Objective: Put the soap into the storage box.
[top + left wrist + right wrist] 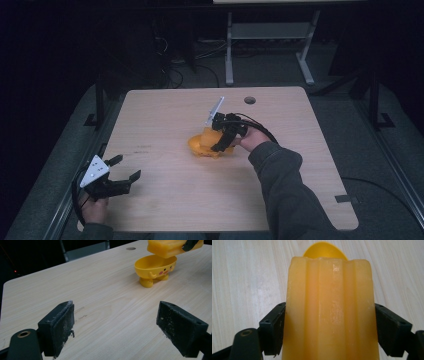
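1. Right gripper (329, 325): jaws clamped on both sides of the ribbed yellow block (329, 310), just above the yellow cartoon-faced bowl (155, 267).
2. Lower straight, centred over the bowl's rim.
3. Left gripper (116, 327): jaws wide, empty, low over the counter (100, 290), well apart from the bowl.

Left gripper (122, 169) low, jaws wide apart; right gripper (220, 142) raised, jaws clamped.

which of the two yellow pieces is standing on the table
The bowl with feet and a face; the ridged block is held above it by the right hand-held gripper.
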A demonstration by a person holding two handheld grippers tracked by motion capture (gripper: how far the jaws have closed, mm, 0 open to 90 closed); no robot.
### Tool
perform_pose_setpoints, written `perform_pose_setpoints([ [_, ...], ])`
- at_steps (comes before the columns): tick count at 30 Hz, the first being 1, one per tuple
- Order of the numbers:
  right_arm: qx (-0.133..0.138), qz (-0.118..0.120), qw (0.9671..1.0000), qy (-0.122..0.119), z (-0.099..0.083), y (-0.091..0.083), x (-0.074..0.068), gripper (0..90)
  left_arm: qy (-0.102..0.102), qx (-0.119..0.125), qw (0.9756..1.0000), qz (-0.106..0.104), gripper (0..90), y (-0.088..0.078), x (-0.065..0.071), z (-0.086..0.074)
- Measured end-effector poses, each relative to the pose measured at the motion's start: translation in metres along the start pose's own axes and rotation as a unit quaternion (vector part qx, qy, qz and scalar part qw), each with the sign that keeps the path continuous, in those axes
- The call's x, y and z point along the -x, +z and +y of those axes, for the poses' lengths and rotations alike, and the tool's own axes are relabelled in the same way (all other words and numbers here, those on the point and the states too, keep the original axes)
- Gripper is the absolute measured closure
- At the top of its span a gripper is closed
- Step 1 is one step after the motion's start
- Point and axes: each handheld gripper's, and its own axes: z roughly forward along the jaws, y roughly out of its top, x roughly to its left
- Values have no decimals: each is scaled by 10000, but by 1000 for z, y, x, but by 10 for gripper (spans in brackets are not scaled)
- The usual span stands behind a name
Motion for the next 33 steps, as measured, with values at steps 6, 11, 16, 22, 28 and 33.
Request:
perform_pose_setpoints([
  [6, 84, 61, 9999, -57, 10, 5, 2, 205, -13, 16, 10000, -2, 139, 0, 0, 0],
  [11, 35, 18, 9999, -120, 19, 8, 2, 205, 2, 8, 10000, 6, 139, 0, 0, 0],
  [16, 41, 50, 9997, -224, 27, 13, 2, 204, 2, 3, 10000, 5, 139, -1, 0, 0],
  [22, 32, 43, 9996, -265, 30, 22, 2, 205, 5, -5, 10000, -9, 139, 0, 0, 0],
  [28, 34, 156, 9996, -212, 26, 36, 4, 203, -6, 16, 10000, -5, 139, -1, 0, 0],
  [33, 100, 127, 9996, -225, 24, 36, 3, 201, 6, -2, 10000, -20, 139, 0, 0, 0],
])
